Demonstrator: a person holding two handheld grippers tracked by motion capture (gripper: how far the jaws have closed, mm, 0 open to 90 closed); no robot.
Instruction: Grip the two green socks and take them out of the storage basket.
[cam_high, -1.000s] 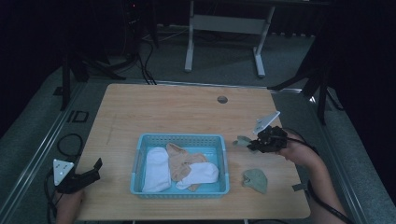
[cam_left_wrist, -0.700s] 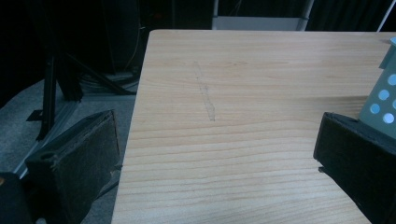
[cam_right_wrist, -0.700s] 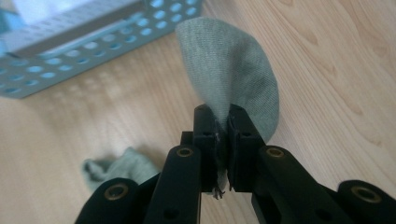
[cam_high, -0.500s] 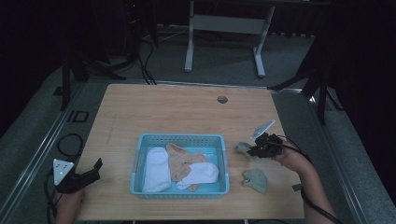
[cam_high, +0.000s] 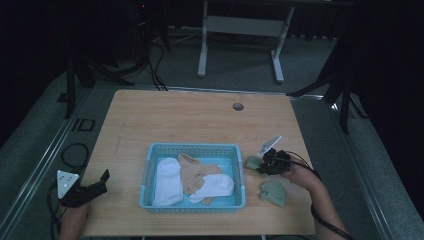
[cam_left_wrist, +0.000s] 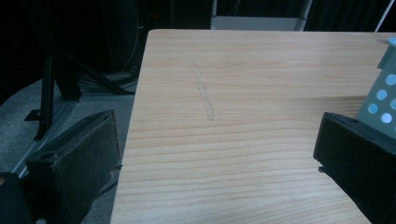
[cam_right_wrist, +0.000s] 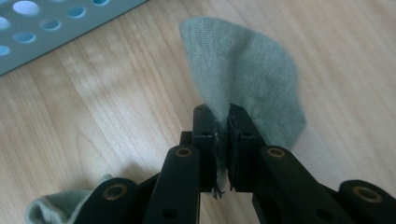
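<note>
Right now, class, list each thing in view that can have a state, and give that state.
Right gripper: shut on held green sock.
Left gripper: open, nothing between its jaws.
Second green sock: lying loose on table.
Blue basket: upright, holding white and tan socks.

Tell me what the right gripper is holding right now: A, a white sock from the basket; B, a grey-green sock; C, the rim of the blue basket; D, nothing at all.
B: in the right gripper view, the right gripper has its jaws clamped on a fold of the grey-green sock, just off the blue basket.
</note>
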